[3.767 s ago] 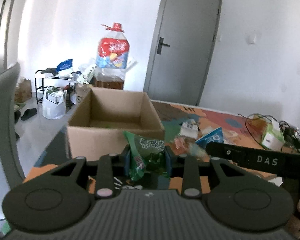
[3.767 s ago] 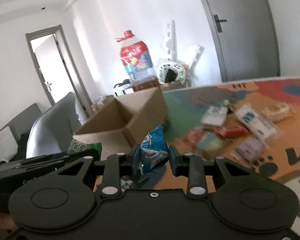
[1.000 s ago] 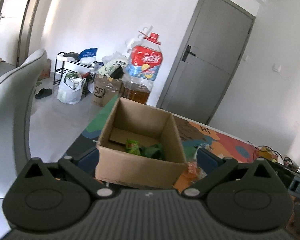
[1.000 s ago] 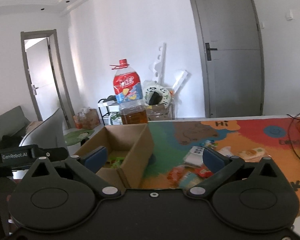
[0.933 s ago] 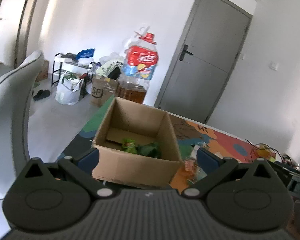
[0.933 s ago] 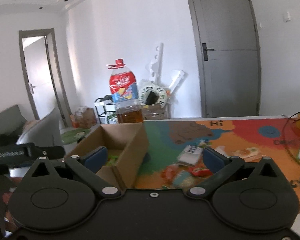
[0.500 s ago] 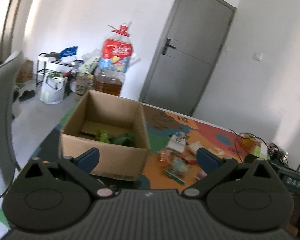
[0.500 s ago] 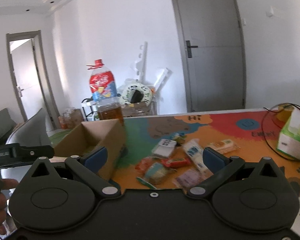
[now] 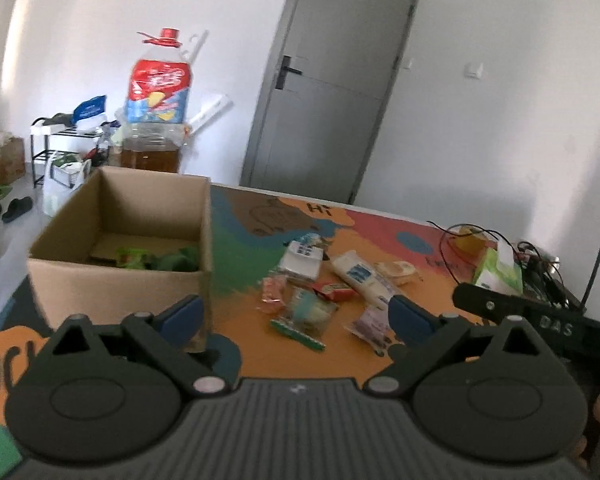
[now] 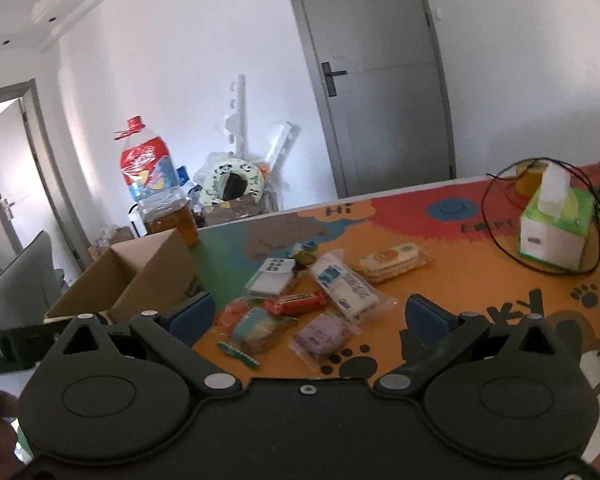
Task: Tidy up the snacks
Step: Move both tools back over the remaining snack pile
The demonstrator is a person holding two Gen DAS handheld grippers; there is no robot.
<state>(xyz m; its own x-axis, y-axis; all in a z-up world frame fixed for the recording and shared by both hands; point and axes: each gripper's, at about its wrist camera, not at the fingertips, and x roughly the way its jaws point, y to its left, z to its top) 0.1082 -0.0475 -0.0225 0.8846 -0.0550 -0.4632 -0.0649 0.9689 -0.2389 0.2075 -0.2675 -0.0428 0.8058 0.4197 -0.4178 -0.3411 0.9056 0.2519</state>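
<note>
Several wrapped snacks are lying in a loose cluster on the worktop (image 10: pixel 440 280), just beside the open cardboard box (image 9: pixel 120 248), which is serving here as the landmark: a red bar (image 10: pixel 298 302) is sitting at the cluster's middle, a purple pack (image 10: pixel 324 336) on the side away from the box, a long white pack (image 10: pixel 346 284) beyond the red bar, and a pale green packet (image 10: pixel 256 328) on the side nearest the box. Green packets (image 9: pixel 156 258) are already lying inside the box, so the sorting is looking partly done. Both tools are hovering short of the cluster, apart from every snack. The left hand-held gripper (image 9: pixel 296 316) is standing wide, its jaws having just been closing a little with nothing between them; the right hand-held gripper (image 10: pixel 308 314) is standing wide and empty too. The step in hand is reading as a reach for the next pieces. Doing it well is probably meaning each tool choosing a packet at the cluster's edge, the left one taking the pale green packet near the box, the right one the purple pack, so the two are not crowding each other. Crinkly wrappers are likely slipping, so pinching across the body and not the sealed edge seems wiser. A tissue box (image 10: pixel 552 232) ringed by a black cable (image 10: pixel 496 240) is sitting well apart from the cardboard box, and an oil bottle (image 9: pixel 156 112) is standing behind it.
</note>
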